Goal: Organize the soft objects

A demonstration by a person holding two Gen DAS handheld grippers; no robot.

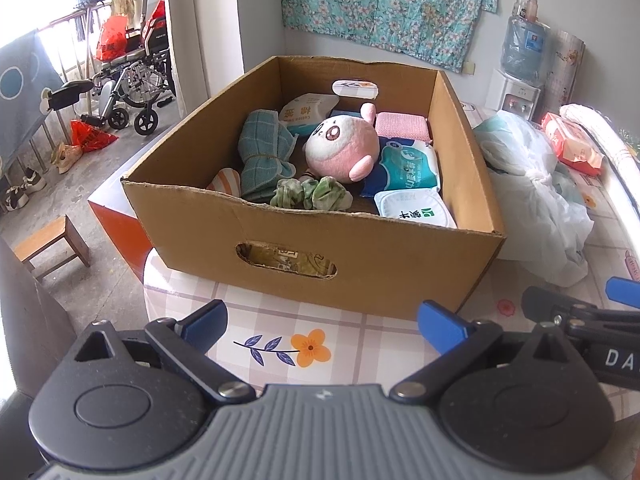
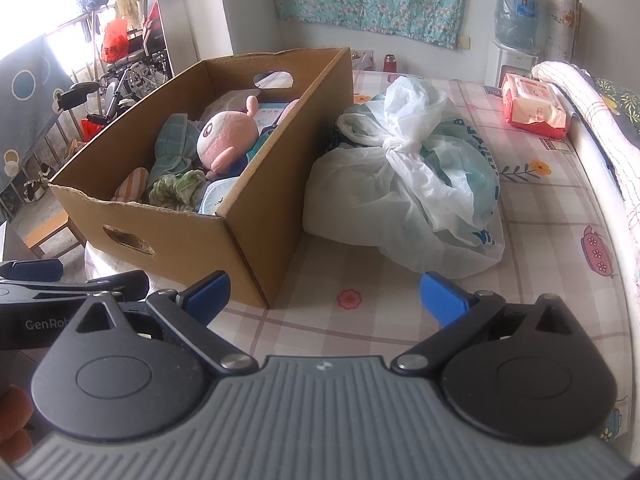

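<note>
An open cardboard box stands on the checked tablecloth. It holds a pink plush toy, a teal cloth bundle, a green scrunched cloth, a pink towel and several wet-wipe packs. A knotted white plastic bag lies right of the box. My left gripper is open and empty in front of the box. My right gripper is open and empty by the box's near right corner.
A red wipes pack lies at the back right by a rolled quilt. A water dispenser stands behind. Left of the table are a small wooden stool and a wheelchair.
</note>
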